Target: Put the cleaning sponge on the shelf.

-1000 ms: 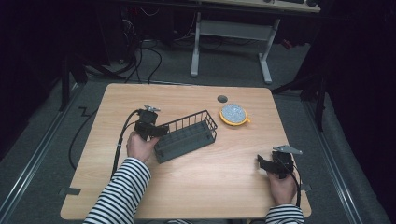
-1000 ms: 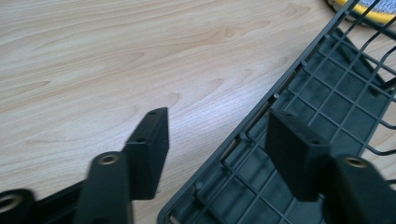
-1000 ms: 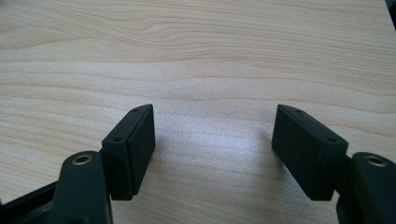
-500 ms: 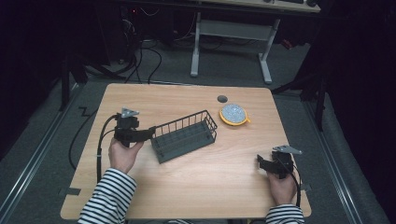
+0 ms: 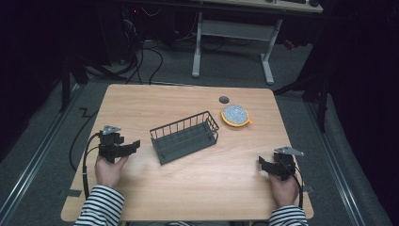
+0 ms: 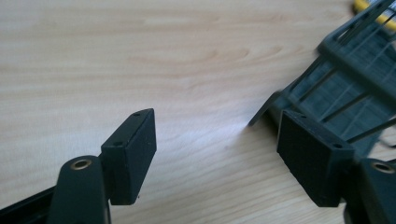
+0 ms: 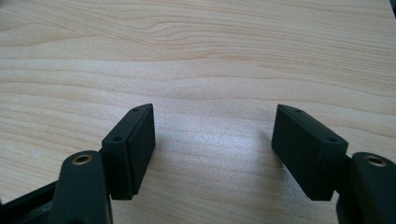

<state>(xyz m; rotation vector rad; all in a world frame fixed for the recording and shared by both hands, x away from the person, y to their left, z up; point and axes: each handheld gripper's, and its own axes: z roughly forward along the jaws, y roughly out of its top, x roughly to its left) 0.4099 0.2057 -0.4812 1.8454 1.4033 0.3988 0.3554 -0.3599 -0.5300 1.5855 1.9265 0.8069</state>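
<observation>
A dim room with cables on a grey floor and a white-legged desk at the back surrounds a light wooden table (image 5: 188,188). Near its middle sits a dark wire mesh basket of rectangular shape (image 5: 185,137), lying at an angle and empty as far as the high view shows. Just beyond the basket's far right corner lies a round yellow-rimmed disc with a speckled grey top (image 5: 235,115), and past that a small dark round hole or plug (image 5: 224,100) in the tabletop.

The left gripper (image 5: 133,145) rests near the basket's left end, apart from it, its jaws spread wide with nothing between them; its own view shows the basket's corner just ahead of one jaw. The right gripper (image 5: 260,164) sits well to the basket's right, near the table's front edge, jaws also wide and empty over bare wood.

The light basket would probably slide or pivot if a jaw nudged its corner before closing, and thin wires could slip from the flat pads.
</observation>
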